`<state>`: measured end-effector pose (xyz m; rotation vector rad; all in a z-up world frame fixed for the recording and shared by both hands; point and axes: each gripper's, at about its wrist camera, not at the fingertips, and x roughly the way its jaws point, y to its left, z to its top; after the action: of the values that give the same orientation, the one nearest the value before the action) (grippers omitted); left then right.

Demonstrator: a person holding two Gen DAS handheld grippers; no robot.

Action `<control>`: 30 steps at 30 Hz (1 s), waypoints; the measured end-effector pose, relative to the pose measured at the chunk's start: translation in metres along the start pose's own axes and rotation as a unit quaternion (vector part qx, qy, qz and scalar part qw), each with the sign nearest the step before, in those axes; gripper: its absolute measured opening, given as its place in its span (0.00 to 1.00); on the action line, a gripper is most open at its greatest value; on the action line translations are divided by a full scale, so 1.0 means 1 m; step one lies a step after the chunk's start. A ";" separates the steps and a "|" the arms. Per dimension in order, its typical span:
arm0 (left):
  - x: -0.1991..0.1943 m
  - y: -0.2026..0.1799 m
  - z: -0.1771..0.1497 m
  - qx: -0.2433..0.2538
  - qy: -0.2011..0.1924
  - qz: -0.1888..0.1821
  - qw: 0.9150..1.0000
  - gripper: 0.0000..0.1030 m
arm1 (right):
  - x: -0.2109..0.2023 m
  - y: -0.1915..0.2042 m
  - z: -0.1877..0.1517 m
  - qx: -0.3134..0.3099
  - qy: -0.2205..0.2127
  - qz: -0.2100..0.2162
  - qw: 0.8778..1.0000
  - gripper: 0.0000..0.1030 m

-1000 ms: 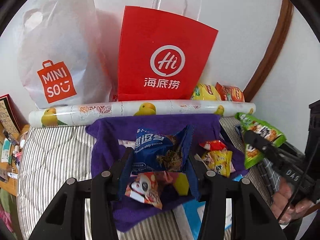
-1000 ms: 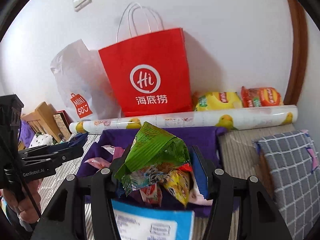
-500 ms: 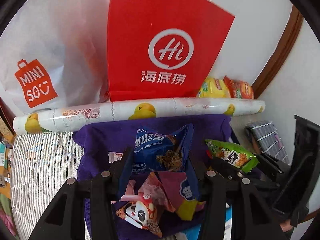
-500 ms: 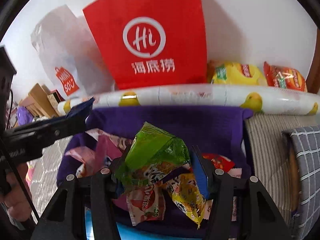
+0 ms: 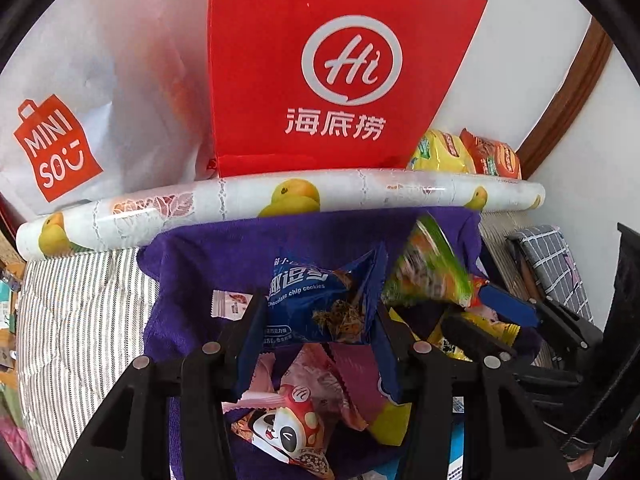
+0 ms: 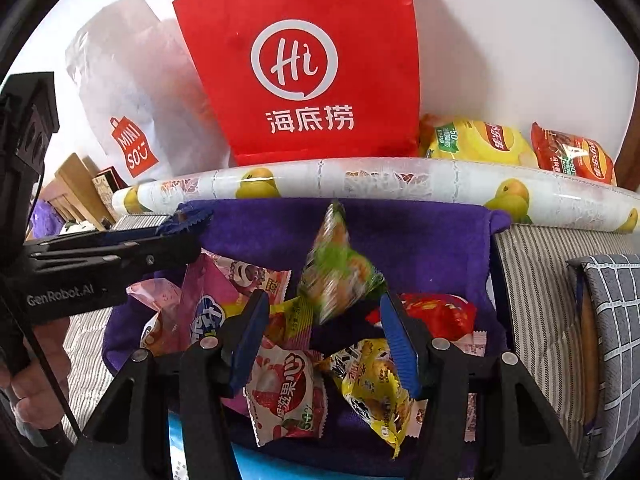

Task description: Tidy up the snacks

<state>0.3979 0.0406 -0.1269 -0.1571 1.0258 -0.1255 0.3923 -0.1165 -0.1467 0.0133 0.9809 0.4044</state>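
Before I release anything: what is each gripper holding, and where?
Left gripper pinches the blue cookie packet by its two side edges. Right gripper seems empty: the blurred green packet hangs loose between its pads.

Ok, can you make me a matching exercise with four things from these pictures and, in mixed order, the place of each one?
Things:
1 cookie pack
2 red bag
3 yellow chip bag
4 cushion

Places:
a right of the cloth
b between the left jaws
c upright at the wall, in the middle
d behind the right end of the roll

Pairs: 1-b, 2-c, 3-d, 4-a
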 end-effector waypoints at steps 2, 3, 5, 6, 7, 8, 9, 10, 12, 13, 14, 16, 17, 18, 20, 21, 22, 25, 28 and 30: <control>0.004 -0.001 0.000 -0.001 0.005 -0.001 1.000 0.47 | -0.001 -0.002 0.000 0.004 -0.003 0.003 1.000 0.56; 0.005 -0.001 -0.001 -0.001 0.007 -0.003 1.000 0.47 | -0.002 -0.002 0.000 0.005 -0.003 0.004 1.000 0.56; 0.005 -0.002 -0.001 -0.001 0.008 -0.006 1.000 0.48 | -0.003 -0.004 0.000 0.011 -0.007 0.007 1.000 0.56; 0.005 -0.002 -0.001 -0.001 0.009 -0.006 1.000 0.48 | -0.004 -0.005 0.000 0.014 -0.008 0.007 1.000 0.56; 0.006 -0.003 -0.002 0.000 0.011 -0.007 1.000 0.48 | -0.005 -0.005 -0.001 0.015 -0.009 0.007 1.000 0.56; 0.006 -0.003 -0.001 0.002 0.013 -0.009 1.000 0.48 | -0.005 -0.005 -0.001 0.017 -0.010 0.007 1.000 0.56; 0.007 -0.004 -0.001 0.003 0.014 -0.011 1.000 0.48 | -0.006 -0.006 -0.001 0.018 -0.012 0.006 1.000 0.56; 0.008 -0.005 -0.001 0.005 0.018 -0.013 1.000 0.49 | -0.008 -0.006 0.000 0.020 -0.014 0.007 1.000 0.56; 0.007 -0.007 -0.001 0.008 0.022 -0.024 0.999 0.51 | -0.011 -0.005 0.000 0.022 -0.018 0.010 1.000 0.56; 0.006 -0.008 0.000 0.009 0.022 -0.026 0.999 0.56 | -0.013 -0.005 0.001 0.022 -0.020 0.011 0.999 0.56; 0.004 -0.009 0.000 0.010 0.020 -0.025 0.999 0.59 | -0.014 -0.004 0.001 0.021 -0.022 0.011 0.999 0.56; -0.002 -0.012 0.000 0.015 0.008 -0.017 1.000 0.68 | -0.017 -0.002 0.001 0.019 -0.023 0.008 1.000 0.56; -0.005 -0.013 0.000 0.017 0.004 -0.014 1.000 0.70 | -0.018 -0.002 0.000 0.019 -0.023 0.007 1.000 0.56; -0.008 -0.014 0.001 0.018 0.001 -0.012 1.000 0.71 | -0.020 -0.001 0.000 0.019 -0.022 0.006 1.000 0.56; -0.014 -0.017 0.000 0.020 -0.004 -0.008 1.000 0.75 | -0.023 0.000 -0.003 0.020 -0.021 0.004 1.000 0.56; -0.017 -0.017 0.000 0.021 -0.005 -0.008 1.000 0.77 | -0.026 0.000 -0.005 0.021 -0.021 0.002 1.000 0.56; -0.020 -0.019 -0.001 0.024 -0.008 -0.006 1.000 0.78 | -0.028 0.000 -0.006 0.022 -0.021 0.002 1.000 0.56; -0.030 -0.026 -0.003 0.029 -0.014 0.002 0.999 0.79 | -0.038 0.001 -0.011 0.023 -0.020 -0.005 1.000 0.56; -0.043 -0.030 -0.012 0.026 -0.020 -0.001 0.999 0.79 | -0.053 0.006 -0.017 0.016 -0.020 -0.020 0.999 0.62; -0.055 -0.033 -0.020 0.027 -0.027 -0.015 0.999 0.79 | -0.064 0.009 -0.021 0.011 -0.022 -0.032 0.999 0.64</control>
<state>0.3519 0.0163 -0.0846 -0.1266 0.9654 -0.1745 0.3411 -0.1335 -0.1050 0.0112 0.9390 0.3338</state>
